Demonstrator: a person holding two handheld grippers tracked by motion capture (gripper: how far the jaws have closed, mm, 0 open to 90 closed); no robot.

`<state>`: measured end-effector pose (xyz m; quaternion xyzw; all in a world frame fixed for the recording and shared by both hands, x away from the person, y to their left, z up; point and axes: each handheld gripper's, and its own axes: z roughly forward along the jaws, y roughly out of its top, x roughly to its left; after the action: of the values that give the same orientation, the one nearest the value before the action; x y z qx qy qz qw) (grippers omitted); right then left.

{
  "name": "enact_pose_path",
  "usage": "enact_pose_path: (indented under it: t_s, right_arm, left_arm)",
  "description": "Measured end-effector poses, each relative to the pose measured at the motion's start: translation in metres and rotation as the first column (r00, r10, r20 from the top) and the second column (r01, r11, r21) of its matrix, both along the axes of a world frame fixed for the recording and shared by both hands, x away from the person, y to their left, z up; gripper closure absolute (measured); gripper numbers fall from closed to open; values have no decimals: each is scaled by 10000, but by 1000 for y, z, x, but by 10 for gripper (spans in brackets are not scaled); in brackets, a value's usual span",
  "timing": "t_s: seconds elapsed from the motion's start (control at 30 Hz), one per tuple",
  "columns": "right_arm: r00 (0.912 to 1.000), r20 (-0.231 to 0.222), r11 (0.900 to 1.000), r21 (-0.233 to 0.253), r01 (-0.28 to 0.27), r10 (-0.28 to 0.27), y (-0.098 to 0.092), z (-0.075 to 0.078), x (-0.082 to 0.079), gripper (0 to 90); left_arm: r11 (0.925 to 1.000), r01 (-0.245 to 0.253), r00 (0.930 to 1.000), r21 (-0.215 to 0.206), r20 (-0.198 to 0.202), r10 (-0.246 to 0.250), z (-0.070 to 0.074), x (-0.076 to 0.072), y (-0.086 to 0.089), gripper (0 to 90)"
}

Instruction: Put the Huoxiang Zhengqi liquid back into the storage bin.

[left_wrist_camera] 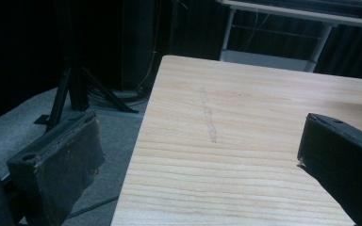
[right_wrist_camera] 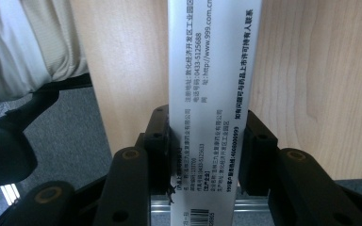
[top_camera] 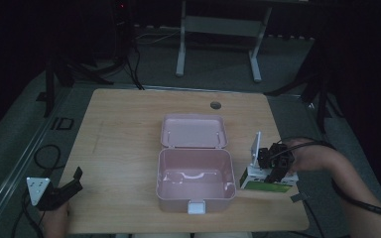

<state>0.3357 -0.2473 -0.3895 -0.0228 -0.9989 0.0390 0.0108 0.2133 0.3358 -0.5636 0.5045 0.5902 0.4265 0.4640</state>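
From above, a pink plastic lunch box [top_camera: 194,181] sits open in the middle of the wooden table [top_camera: 124,129], its lid [top_camera: 194,131] folded back flat and its smooth, rounded tub bare inside. To the left of the right gripper [top_camera: 273,166] lies that box; directly under its jaws is a small white and green carton [top_camera: 265,181], resting on the table by the near right corner. The carton's end flap stands up just beyond the jaws. The left gripper [top_camera: 59,191] hangs off the near left edge, well apart from everything. My guess is that the carton is meant for the box; if so, only the grasp is made and the lift, carry and closing of the lid all remain.

Along the left gripper's own jaws, the two worn black pads [left_wrist_camera: 70,160] stand wide apart with nothing between them. Ahead of them runs pale, finely grained wood with a faint scuff mark [left_wrist_camera: 208,117].

Along the right gripper's jaws, the black fingers [right_wrist_camera: 158,141] are pressed against both sides of the carton [right_wrist_camera: 212,94]. It is thin glossy card, flat-faced and printed with small dark text and a barcode.
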Motion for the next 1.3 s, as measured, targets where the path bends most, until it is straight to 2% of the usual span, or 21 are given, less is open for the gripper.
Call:
enact_pose_path:
  t_s: [0.27,0.33,0.57,0.73,0.8,1.03,1.3]
  right_arm:
    - [9993,319,9998,-22,-175,176,3,24,-13,620]
    - [9990,425,9998,70,-170,167,3,37,-16,620]
    - [9978,654,9999,110,-61,54,8,64,-18,620]
    - [9965,838,9994,333,-2,-26,13,81,-18,620]
    - [9957,930,9993,377,-48,13,16,85,-18,620]
    - [9964,844,9997,250,0,-21,37,90,-20,620]
    - [9940,977,9979,359,-530,493,68,99,-23,620]
  left_arm:
    - [10000,-1,10000,-15,2,1,0,0,0,7]
    - [10000,-7,10000,-14,6,7,0,0,0,8]
    - [10000,-12,10000,-20,-3,12,0,0,0,7]
    - [10000,4,10000,-16,-4,-4,0,0,0,7]
    - [10000,-1,10000,-17,1,1,0,0,0,7]
    - [10000,5,10000,-19,-3,-5,0,0,0,7]
    - [10000,43,10000,-49,9,-43,0,0,1,8]
